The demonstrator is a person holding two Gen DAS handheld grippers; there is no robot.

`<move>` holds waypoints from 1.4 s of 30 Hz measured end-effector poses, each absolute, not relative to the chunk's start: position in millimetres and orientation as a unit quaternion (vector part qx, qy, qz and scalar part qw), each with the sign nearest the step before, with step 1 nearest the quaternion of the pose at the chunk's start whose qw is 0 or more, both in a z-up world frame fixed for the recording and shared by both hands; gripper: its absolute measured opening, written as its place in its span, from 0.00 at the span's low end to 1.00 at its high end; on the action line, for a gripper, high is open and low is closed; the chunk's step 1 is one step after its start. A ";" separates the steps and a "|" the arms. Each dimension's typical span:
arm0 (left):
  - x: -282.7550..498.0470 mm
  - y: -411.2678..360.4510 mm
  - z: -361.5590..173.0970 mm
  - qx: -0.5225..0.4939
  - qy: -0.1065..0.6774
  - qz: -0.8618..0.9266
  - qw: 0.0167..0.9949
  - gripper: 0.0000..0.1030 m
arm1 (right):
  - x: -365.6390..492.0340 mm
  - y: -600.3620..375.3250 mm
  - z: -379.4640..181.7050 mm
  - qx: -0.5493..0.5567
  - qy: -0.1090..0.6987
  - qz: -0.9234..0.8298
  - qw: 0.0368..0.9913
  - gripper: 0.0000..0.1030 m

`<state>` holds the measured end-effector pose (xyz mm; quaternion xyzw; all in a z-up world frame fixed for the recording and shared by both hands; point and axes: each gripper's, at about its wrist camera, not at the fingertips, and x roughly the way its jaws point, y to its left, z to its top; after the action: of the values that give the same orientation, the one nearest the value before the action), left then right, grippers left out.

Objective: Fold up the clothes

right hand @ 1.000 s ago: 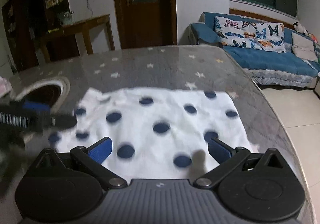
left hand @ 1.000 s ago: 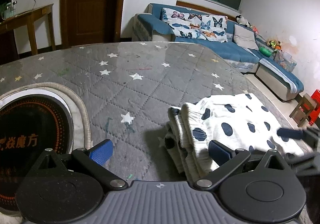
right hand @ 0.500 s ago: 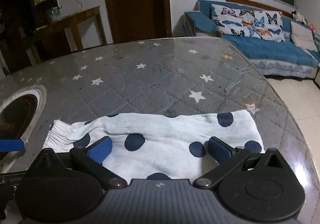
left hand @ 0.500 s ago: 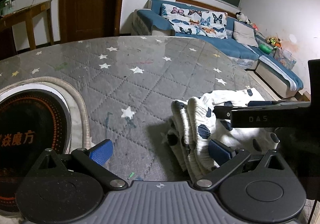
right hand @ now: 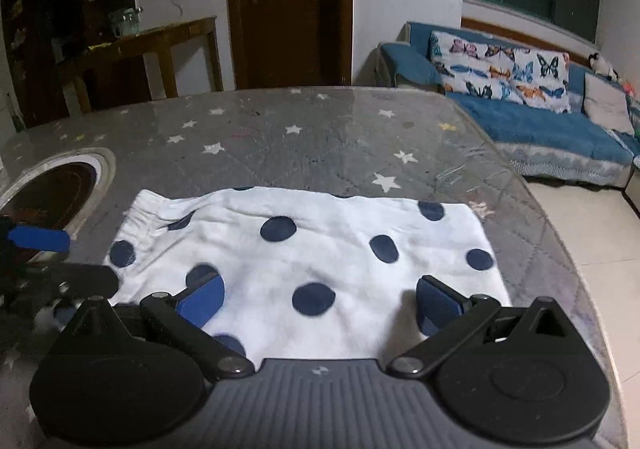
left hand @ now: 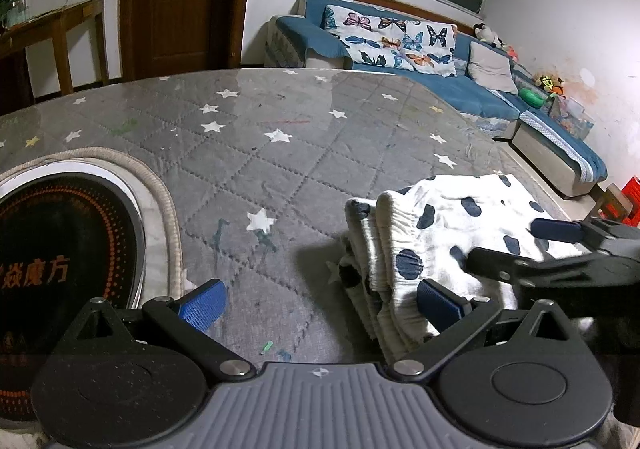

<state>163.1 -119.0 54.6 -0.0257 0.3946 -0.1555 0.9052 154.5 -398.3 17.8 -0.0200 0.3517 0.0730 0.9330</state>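
right gripper [right hand: 320, 299] dropped lower, layered waistband [left hand: 384, 249] left-view only

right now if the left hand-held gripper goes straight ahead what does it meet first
Probably just the grey star-quilted table cover. The open left hand-held gripper points past the folded polka-dot garment, which lies beside its right finger; depth is unclear.

Soft crinkled cloth garment [right hand: 320, 249]; quilted matt table cover [left hand: 280, 169].

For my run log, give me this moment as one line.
stage: folding | polka-dot garment: folded, flat on table | left gripper: open, beside its waistband end | right gripper: open, over it
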 end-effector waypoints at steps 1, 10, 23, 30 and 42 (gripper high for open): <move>163.3 -118.5 54.6 -0.027 0.395 -0.155 0.905 1.00 | 149.2 -398.7 20.0 -0.021 0.347 0.073 0.935 1.00; 162.0 -118.2 54.8 -0.031 0.399 -0.151 0.904 1.00 | 112.7 -402.3 11.6 -0.037 0.346 0.058 0.936 1.00; 145.3 -111.0 60.1 -0.030 0.395 -0.140 0.908 1.00 | 68.4 -412.7 7.7 0.002 0.323 0.023 0.946 1.00; 125.6 -110.9 66.1 -0.028 0.383 -0.146 0.912 1.00 | 50.4 -408.7 12.2 0.015 0.313 0.024 0.949 1.00; 89.2 -115.3 65.2 -0.007 0.375 -0.155 0.914 1.00 | 26.7 -401.2 8.4 0.044 0.307 0.023 0.950 1.00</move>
<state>89.2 -115.3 65.2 -0.0071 0.3753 -0.1547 0.9139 26.7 -401.2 8.4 0.0440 0.3072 0.0227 0.9503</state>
